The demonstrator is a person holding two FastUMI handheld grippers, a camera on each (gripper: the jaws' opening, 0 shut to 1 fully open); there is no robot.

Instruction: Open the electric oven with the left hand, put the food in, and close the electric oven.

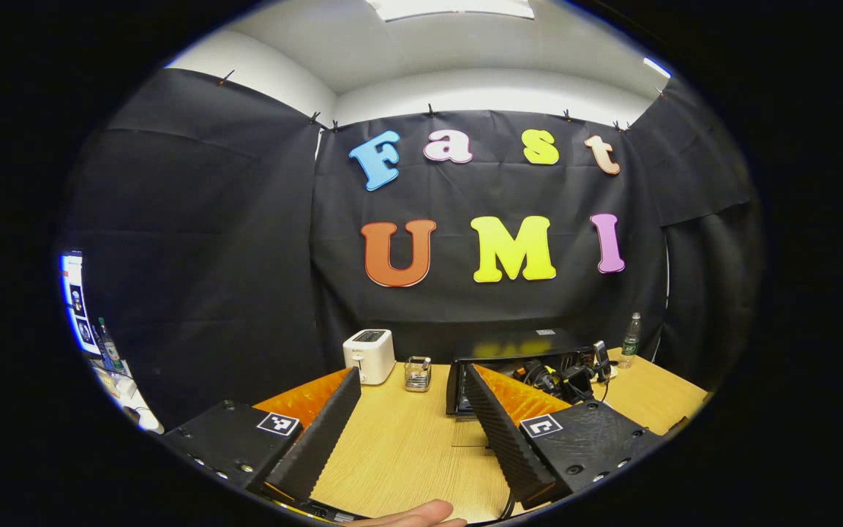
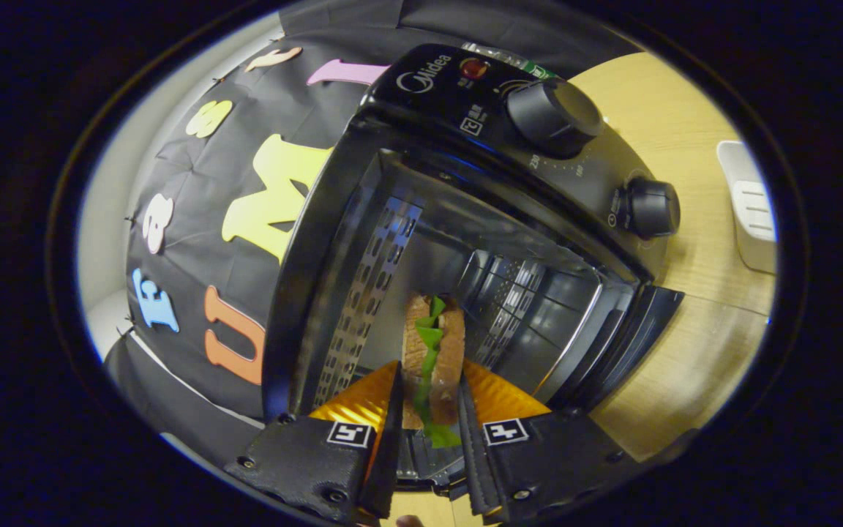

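Glossy black oven [image 2: 480,117], perforated metal walls; wood-grain table [image 1: 407,446].

Toaster [image 1: 369,356] left of oven [image 1: 516,366] on table [image 1: 407,454].

- The left gripper [image 1: 410,417] hovered over the table [image 1: 407,454] with its fingers spread wide and nothing between them.
- A fingertip [image 1: 421,514] showed at the bottom edge, below the fingers.
- Ahead and just right of the right finger stood the oven [image 1: 513,359], its door down.
- The other gripper [image 1: 564,377] was at the oven's front, partly hidden.
- Ahead of the left finger stood a toaster [image 1: 369,356], with a small glass holder [image 1: 417,373] beside it.
- A bottle [image 1: 631,340] stood far right.
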